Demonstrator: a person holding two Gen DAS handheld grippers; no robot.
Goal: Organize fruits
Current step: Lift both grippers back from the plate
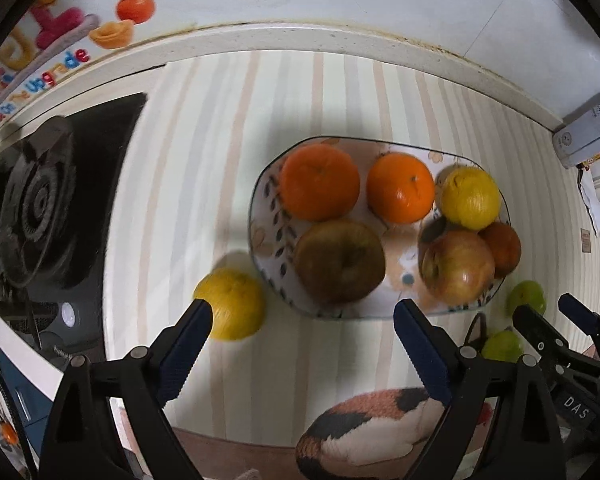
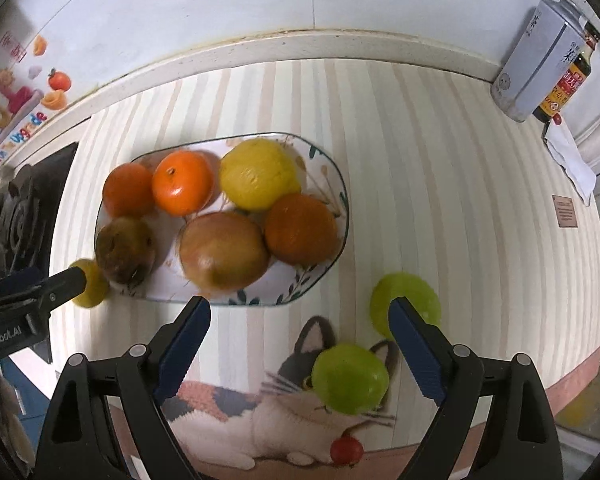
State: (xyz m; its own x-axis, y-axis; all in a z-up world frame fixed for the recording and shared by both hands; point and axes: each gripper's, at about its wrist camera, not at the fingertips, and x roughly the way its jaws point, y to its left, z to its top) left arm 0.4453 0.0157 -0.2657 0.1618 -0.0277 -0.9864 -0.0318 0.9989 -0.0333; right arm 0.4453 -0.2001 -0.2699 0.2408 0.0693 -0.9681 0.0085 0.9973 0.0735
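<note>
Both tools, left tool (image 1: 302, 320) and right tool (image 2: 298, 318), are gaping wide, empty, seemingly gathering strays: yellow fruit (image 1: 231, 303) lower left, green fruit (image 2: 350, 378) lower centre, needing plate (image 2: 324, 276) placement.

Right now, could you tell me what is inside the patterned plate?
The plate holds three oranges, a yellow citrus and two apples. Anything beneath the fruit is hidden.

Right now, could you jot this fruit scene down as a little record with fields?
Plate: patterned, on a striped mat, holds six fruits
On plate: three oranges, one yellow citrus, two apples
Off plate, left: yellow fruit beside the plate
Off plate, right: two green fruits, near one, far one
Left gripper: jaws open, empty
Right gripper: jaws open, empty
Back corner: tin, sauce bottle
</note>
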